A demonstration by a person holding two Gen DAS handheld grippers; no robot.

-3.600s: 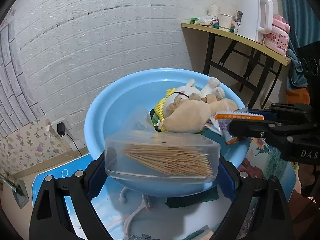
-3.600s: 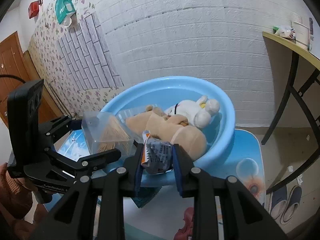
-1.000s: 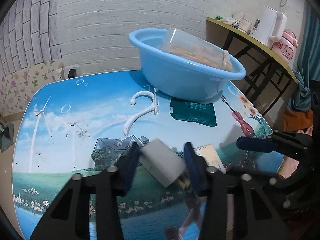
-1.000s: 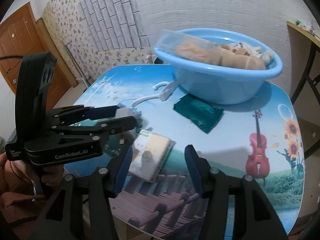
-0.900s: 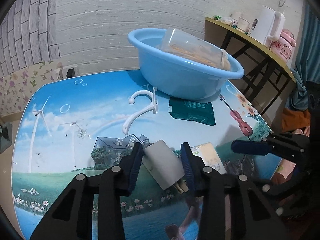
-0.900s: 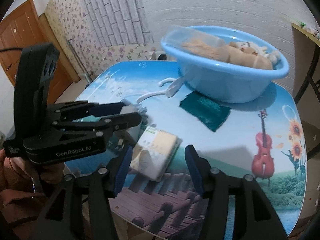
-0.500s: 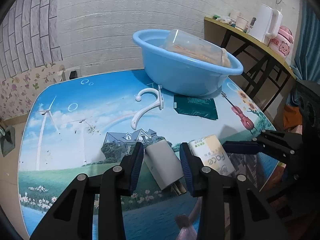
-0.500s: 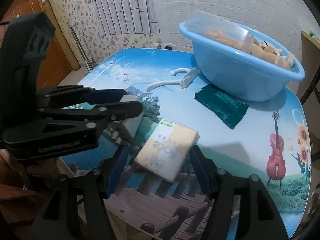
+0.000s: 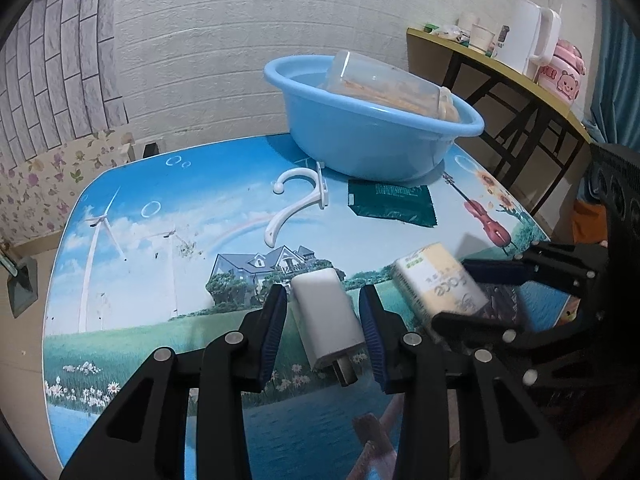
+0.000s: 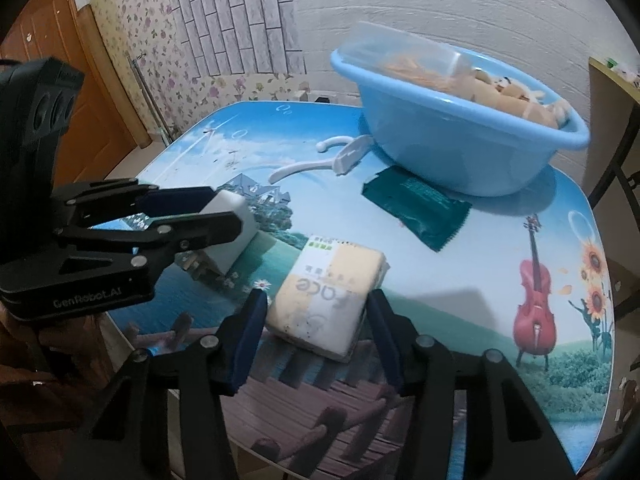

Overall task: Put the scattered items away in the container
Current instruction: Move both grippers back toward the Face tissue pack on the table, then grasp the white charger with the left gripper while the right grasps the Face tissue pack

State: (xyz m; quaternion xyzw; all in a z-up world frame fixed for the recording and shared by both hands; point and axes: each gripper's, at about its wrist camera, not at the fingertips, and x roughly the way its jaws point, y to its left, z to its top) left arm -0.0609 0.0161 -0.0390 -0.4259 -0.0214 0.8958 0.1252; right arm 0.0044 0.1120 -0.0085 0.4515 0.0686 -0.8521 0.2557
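My left gripper (image 9: pixel 323 326) is closed around a white charger plug (image 9: pixel 326 318), which also shows in the right wrist view (image 10: pixel 232 232), held just above the table. My right gripper (image 10: pixel 318 324) straddles a yellow and white tissue pack (image 10: pixel 330 300), jaws open at its sides; the pack also shows in the left wrist view (image 9: pixel 438 284). The blue basin (image 9: pixel 376 148) stands at the far side and holds a clear toothpick box (image 9: pixel 384 80) and plush toys (image 10: pixel 516 100).
A white plastic hook (image 9: pixel 298 206) and a dark green sachet (image 9: pixel 392 202) lie on the picture-printed table (image 9: pixel 140 240) in front of the basin. A side table with a kettle (image 9: pixel 528 40) stands at the right. A door (image 10: pixel 60 80) is at the left.
Both grippers left the basin, where the toothpick box and snack packet now lie, and came down to the near table. The left closed on the charger; the right moved around the tissue pack.
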